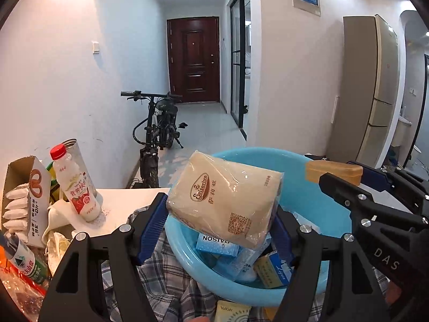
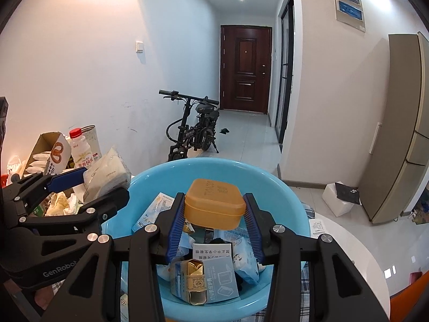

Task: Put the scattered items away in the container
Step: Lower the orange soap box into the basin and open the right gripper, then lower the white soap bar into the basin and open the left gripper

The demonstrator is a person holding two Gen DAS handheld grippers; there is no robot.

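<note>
The tissue pack (image 1: 225,201) is covering much of the basin's (image 1: 316,196) contents in the left wrist view. The yellow packet (image 1: 232,311) is running off the bottom edge. The soap box (image 2: 214,204) is hiding items beneath it in the right wrist view.

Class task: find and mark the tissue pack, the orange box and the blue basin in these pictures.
Tissue pack (image 1: 225,201), left wrist view: middle of its printed front.
Orange box (image 2: 214,201), right wrist view: centre of its lid and front.
Blue basin (image 2: 281,190), right wrist view: bare inner wall, right side.
</note>
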